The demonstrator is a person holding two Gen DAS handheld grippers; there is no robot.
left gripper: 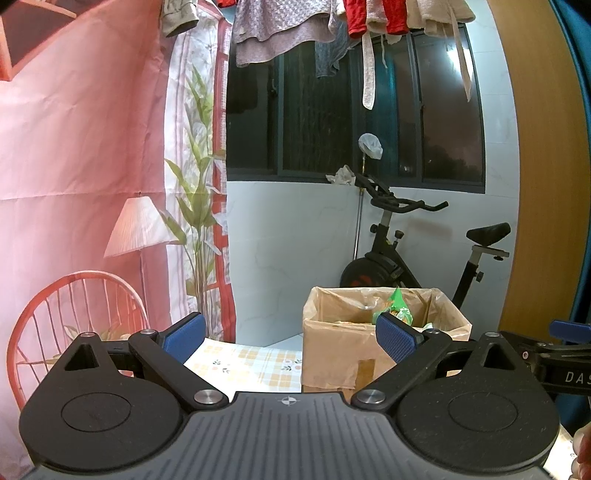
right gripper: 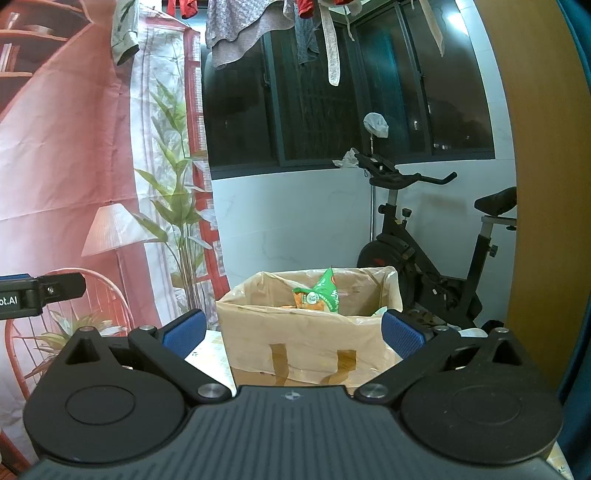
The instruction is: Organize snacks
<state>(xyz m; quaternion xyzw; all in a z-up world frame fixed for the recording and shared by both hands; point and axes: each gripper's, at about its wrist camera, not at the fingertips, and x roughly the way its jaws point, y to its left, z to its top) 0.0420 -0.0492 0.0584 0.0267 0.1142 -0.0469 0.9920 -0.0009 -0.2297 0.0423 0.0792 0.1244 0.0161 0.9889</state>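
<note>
Snack bag: being kept upright inside box
Claws: left claw, right claw being held spread, empty
Risk: box being nudged off table

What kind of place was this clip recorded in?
Most likely a home balcony or laundry corner: laundry hangs overhead, an exercise bike stands by dark windows, and a lined cardboard box holding a green snack packet sits on a checked tablecloth.
</note>
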